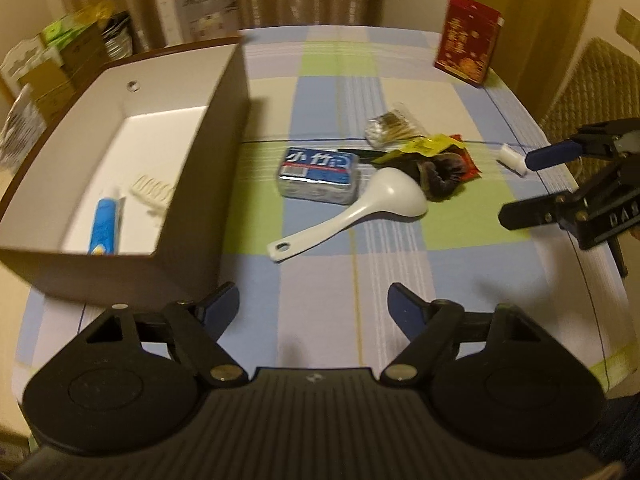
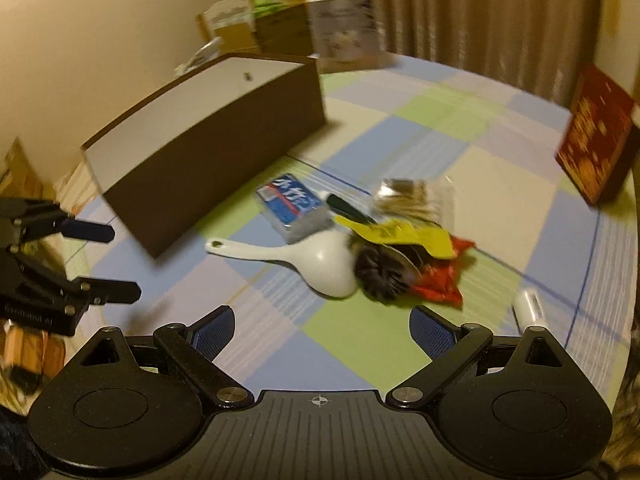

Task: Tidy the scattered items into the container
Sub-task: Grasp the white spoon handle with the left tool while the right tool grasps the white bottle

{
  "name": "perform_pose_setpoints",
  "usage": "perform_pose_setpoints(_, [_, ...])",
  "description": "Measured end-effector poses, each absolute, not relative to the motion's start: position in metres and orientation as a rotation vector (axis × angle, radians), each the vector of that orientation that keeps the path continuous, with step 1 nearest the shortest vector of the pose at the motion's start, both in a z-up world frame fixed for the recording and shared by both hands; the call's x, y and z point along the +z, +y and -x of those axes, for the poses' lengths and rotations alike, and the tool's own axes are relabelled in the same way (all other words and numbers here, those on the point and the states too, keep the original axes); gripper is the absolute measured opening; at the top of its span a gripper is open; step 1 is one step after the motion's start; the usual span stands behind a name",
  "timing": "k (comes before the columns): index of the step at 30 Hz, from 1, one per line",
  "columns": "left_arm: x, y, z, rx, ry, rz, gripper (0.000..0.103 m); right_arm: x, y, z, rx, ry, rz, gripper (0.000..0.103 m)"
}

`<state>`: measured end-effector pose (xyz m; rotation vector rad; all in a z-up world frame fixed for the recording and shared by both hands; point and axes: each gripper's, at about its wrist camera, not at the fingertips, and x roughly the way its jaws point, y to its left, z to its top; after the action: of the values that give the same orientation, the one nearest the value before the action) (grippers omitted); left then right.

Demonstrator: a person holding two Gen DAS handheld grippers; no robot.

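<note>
The left gripper hangs low over the bench, and its blue fingers are wide apart with nothing between them. The right gripper is the same: fingers spread open and holding nothing. In the left wrist view the right gripper shows at 3 o'clock, above the bench edge.

The box is brown outside and white inside. It sits on the bench at 10 o'clock in the left wrist view. Inside it lie a blue and white tube and a pale comb, close side by side.

The other things are out on the checked cloth, well apart from the box. A blue packet lies near the middle. Just beside it at 5 o'clock is a white spoon, with its handle pointing toward the box. The bowl of the spoon touches a dark fuzzy hair tie. Yellow and red wrappers lie on and beside the hair tie. A clear bag of cotton swabs is at 12 o'clock from the wrappers. A small white tube lies alone, near the right gripper's fingers.

A red box stands upright at the far side of the bench
</note>
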<state>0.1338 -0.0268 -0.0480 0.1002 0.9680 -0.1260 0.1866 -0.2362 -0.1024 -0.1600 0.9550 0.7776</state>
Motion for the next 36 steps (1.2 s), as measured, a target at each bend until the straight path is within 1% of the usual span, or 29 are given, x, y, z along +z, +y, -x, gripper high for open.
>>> perform_pose_setpoints(2, [-0.052,-0.031,-0.139,-0.148,0.972,-0.117,0.068,-0.107,-0.242,-0.191,0.754,0.976,0.119,0.099])
perform_pose_setpoints(5, [-0.060,-0.035,-0.150,-0.180,0.983,-0.134,0.063,-0.111,-0.251,-0.196,0.703,1.000,0.078,0.099])
perform_pose_setpoints(7, [-0.066,-0.039,-0.159,-0.207,0.985,-0.154,0.062,-0.114,-0.258,-0.199,0.664,1.011,0.053,0.099])
perform_pose_setpoints(9, [-0.074,-0.046,-0.170,-0.240,0.977,-0.186,0.059,-0.117,-0.267,-0.201,0.630,1.022,0.028,0.099])
perform_pose_setpoints(11, [-0.083,-0.053,-0.184,-0.266,0.977,-0.222,0.046,-0.118,-0.276,-0.202,0.593,1.029,0.008,0.099])
perform_pose_setpoints(12, [-0.088,-0.058,-0.191,-0.276,0.976,-0.240,0.043,-0.119,-0.281,-0.202,0.576,1.033,-0.002,0.099])
perform_pose_setpoints(14, [-0.099,-0.065,-0.206,-0.282,0.977,-0.274,0.035,-0.121,-0.289,-0.202,0.546,1.041,-0.019,0.099])
perform_pose_setpoints(21, [-0.132,-0.087,-0.240,-0.316,0.969,-0.369,0.034,-0.130,-0.318,-0.198,0.452,1.073,-0.079,0.099])
perform_pose_setpoints(27, [-0.142,-0.080,-0.257,-0.330,1.003,-0.227,0.037,-0.137,-0.333,-0.195,0.405,1.103,-0.117,0.099])
perform_pose_setpoints(28, [-0.143,-0.078,-0.259,-0.337,1.013,-0.207,0.036,-0.138,-0.334,-0.195,0.403,1.106,-0.120,0.099])
perform_pose_setpoints(29, [-0.143,-0.077,-0.261,-0.352,1.023,-0.197,0.028,-0.139,-0.334,-0.195,0.403,1.107,-0.121,0.099])
perform_pose_setpoints(32, [-0.139,-0.080,-0.256,-0.380,1.057,-0.212,0.015,-0.138,-0.333,-0.197,0.412,1.105,-0.122,0.099])
perform_pose_setpoints(34, [-0.136,-0.081,-0.245,-0.386,1.103,-0.197,0.012,-0.137,-0.332,-0.199,0.417,1.098,-0.120,0.099])
perform_pose_setpoints(36, [-0.134,-0.077,-0.235,-0.391,1.152,-0.122,0.012,-0.138,-0.333,-0.201,0.420,1.097,-0.122,0.099])
